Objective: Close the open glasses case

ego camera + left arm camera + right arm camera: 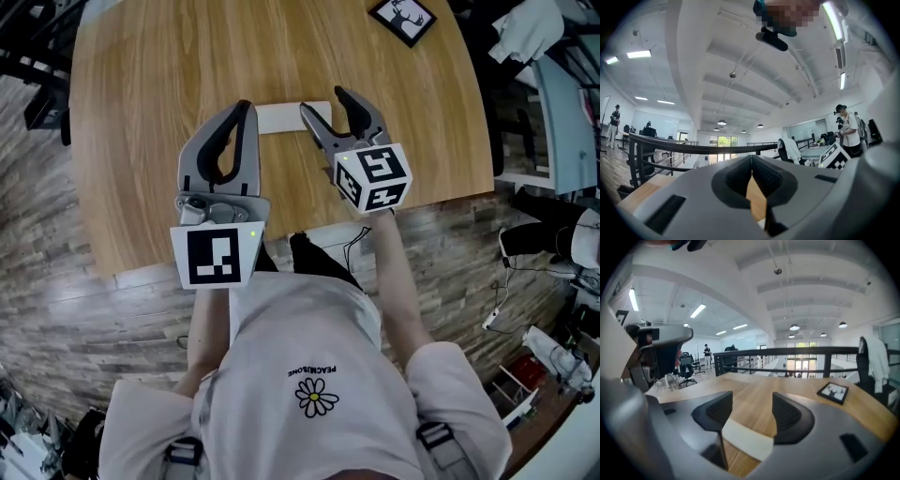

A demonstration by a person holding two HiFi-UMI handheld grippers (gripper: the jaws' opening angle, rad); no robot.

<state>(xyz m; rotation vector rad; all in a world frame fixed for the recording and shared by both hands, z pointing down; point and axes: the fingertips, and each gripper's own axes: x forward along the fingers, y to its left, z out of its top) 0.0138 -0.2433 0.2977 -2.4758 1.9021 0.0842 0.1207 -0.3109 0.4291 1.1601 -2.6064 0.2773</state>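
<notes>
Two tools — left tool (751, 158) clenched empty; right tool (752, 404), in its view, spread above the white case (745, 439).

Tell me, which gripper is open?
The right gripper: its jaws stand apart, while the left gripper has its jaws pressed together.

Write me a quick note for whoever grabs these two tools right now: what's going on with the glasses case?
Left hand-held gripper: shut, empty, tips by the case's left end.
Right hand-held gripper: open, empty, jaws over the case's right end, not gripping.
White glasses case: flat on the wooden table, between the two.
Done: the case looks flat, perhaps lid down; I cannot tell for sure.
Left: check the lid; press it shut if needed.
</notes>
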